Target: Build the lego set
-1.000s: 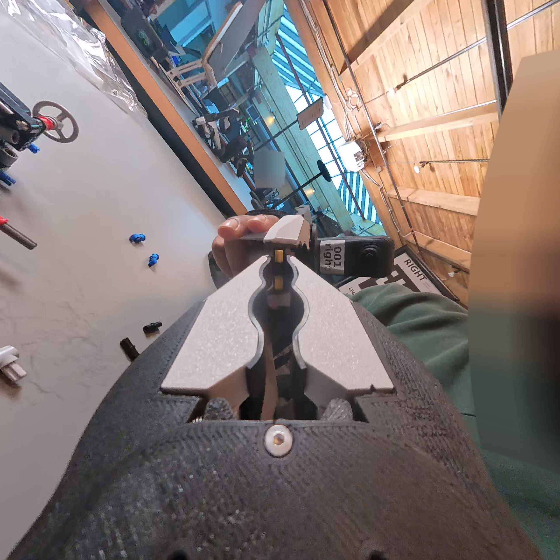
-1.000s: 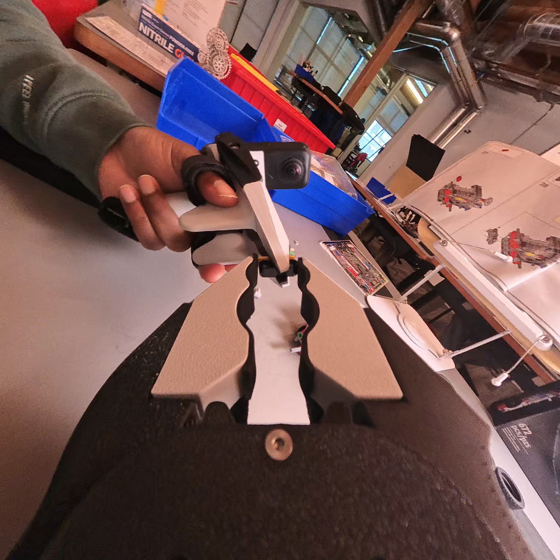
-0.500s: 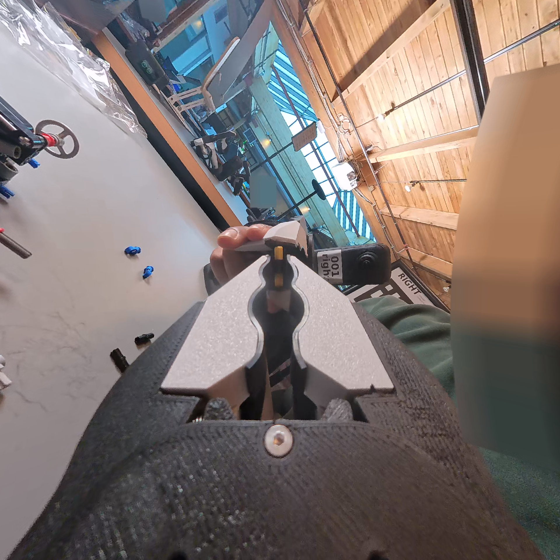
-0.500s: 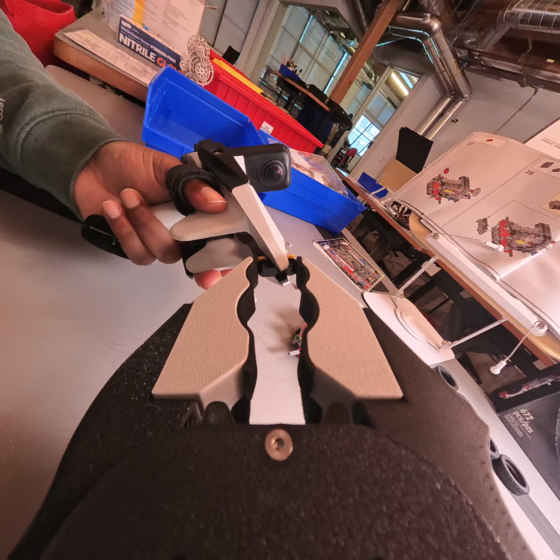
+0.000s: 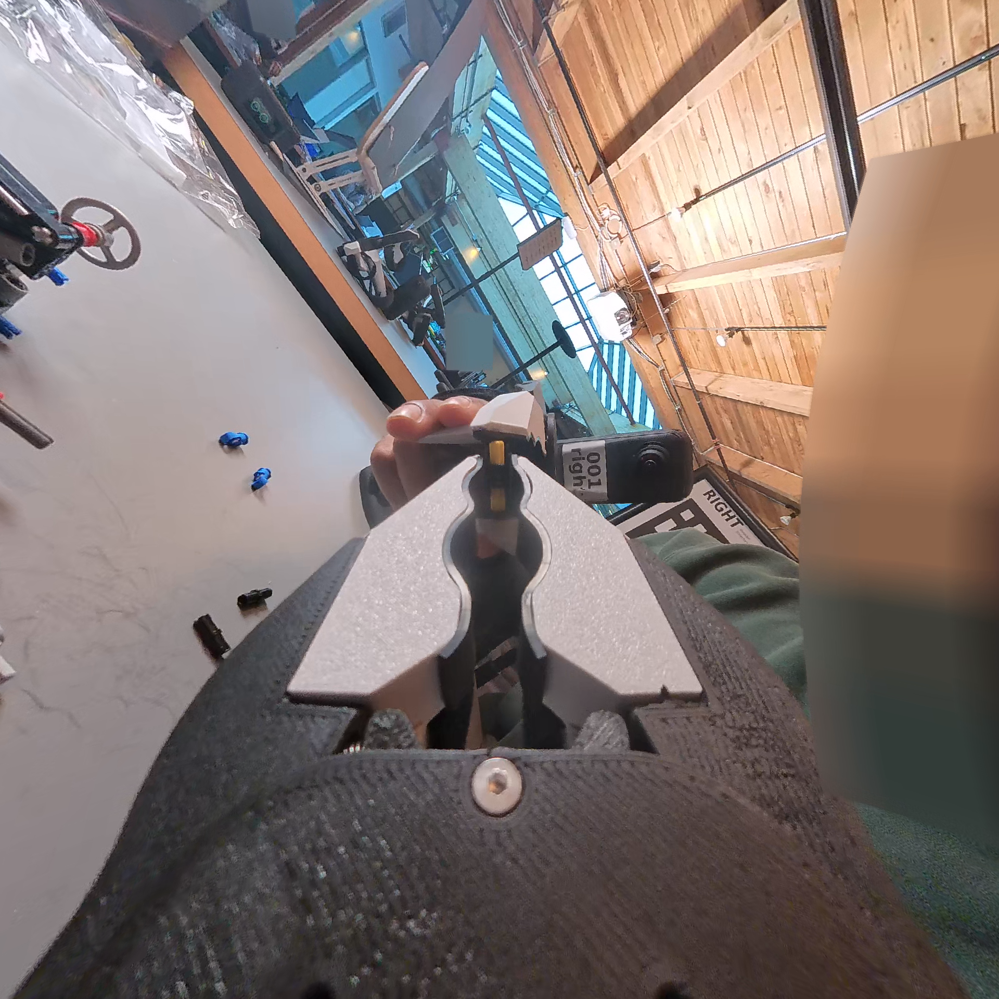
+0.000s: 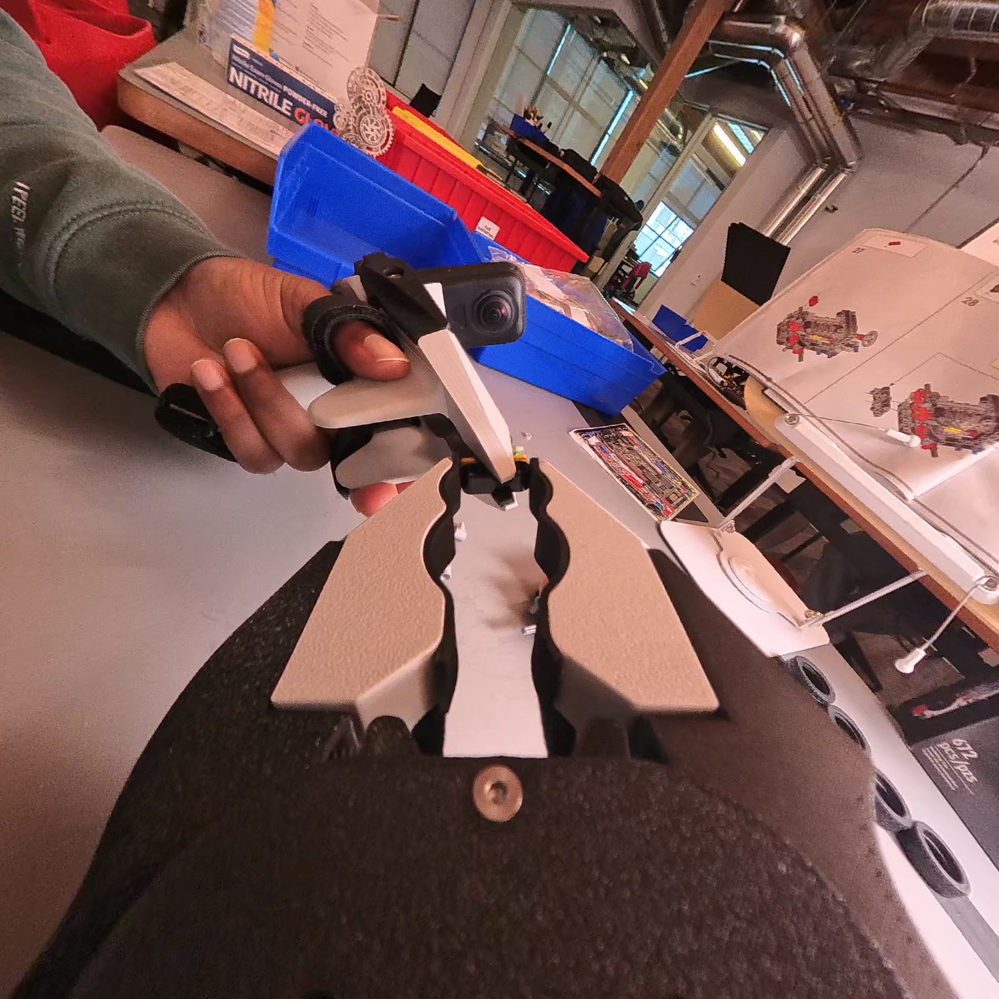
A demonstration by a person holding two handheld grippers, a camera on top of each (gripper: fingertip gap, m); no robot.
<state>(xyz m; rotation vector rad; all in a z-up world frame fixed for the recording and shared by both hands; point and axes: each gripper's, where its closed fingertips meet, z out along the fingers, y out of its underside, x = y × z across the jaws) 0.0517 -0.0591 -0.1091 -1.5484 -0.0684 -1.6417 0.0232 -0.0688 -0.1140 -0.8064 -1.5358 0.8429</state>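
Small yellow-and-black lego piece [image 5: 496, 470], above the grey tabletop [image 5: 162, 405], seemingly pinched by both hand-held grippers: left [image 5: 497, 475], right [image 6: 489, 475].

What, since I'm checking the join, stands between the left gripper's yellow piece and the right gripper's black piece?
Nothing visible: the yellow piece in the shut left gripper sits right against the black piece in the shut right gripper.

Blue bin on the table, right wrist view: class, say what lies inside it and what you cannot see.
Inside the blue bin, only crumpled clear plastic bags show, at its far end. The near wall and the left gripper's camera hide the rest, so any parts beneath cannot be seen.
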